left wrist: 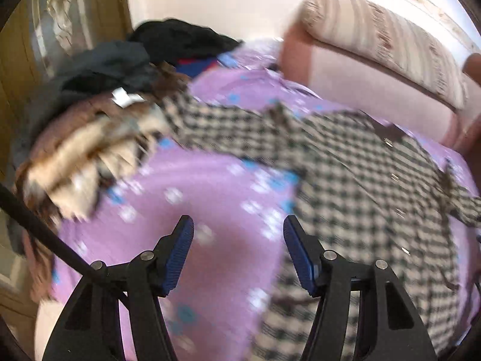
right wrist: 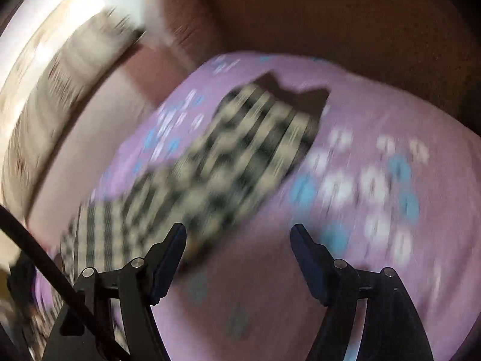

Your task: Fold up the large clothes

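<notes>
1. Your left gripper point(left wrist: 239, 251) hung open and empty over the purple sheet point(left wrist: 192, 180)
2. Your right gripper point(right wrist: 237, 254) was open too, holding nothing
3. You had the checked shirt point(left wrist: 354, 186) spread flat on the sheet, beside a clothes pile point(left wrist: 99, 114)
4. It looked light and floppy; you'd best pinch a hem or sleeve edge

Shirt point(left wrist: 360, 186) checked black and beige; bed sheet point(left wrist: 216, 270) lilac with blue and white flowers; pillow point(left wrist: 384, 42) beige-striped; gripper pads point(left wrist: 177, 255) blue.
</notes>
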Action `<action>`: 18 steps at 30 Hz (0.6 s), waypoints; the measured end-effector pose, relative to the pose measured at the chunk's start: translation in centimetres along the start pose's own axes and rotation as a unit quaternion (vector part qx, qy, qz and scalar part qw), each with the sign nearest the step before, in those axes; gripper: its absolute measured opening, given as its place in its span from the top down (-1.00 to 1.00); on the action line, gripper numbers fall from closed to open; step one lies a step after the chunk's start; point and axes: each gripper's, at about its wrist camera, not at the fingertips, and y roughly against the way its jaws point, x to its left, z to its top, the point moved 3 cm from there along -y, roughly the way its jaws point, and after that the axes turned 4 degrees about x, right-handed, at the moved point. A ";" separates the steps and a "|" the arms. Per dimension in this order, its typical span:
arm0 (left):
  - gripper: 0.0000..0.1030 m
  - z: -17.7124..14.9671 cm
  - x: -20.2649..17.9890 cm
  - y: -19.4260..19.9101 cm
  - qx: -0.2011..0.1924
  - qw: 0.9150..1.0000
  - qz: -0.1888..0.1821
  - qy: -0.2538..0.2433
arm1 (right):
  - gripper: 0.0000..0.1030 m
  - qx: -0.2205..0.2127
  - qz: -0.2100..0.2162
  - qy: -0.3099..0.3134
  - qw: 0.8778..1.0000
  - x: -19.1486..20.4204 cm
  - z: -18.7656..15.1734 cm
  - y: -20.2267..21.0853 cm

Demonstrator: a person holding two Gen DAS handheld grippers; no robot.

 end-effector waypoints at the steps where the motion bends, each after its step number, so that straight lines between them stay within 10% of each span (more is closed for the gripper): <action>1: -0.18 -0.6 -0.9 0.1 0.005 1.000 -0.008 0.000 | -0.49 -0.006 0.011 -0.012 1.000 -0.6 0.8 -0.4; 5: -0.18 -2.1 -4.8 0.6 0.011 1.000 -0.010 -0.020 | -0.31 -0.028 0.044 -0.035 0.998 -1.4 3.6 -1.6; 8: -0.18 -2.9 -7.0 0.4 0.018 0.999 -0.003 -0.038 | 0.87 -0.005 0.094 -0.070 0.993 -2.5 4.9 -2.7; 18: -0.18 -4.2 -9.7 0.1 0.034 0.997 -0.020 -0.063 | 0.92 -0.085 0.002 -0.102 0.991 -8.1 8.2 2.4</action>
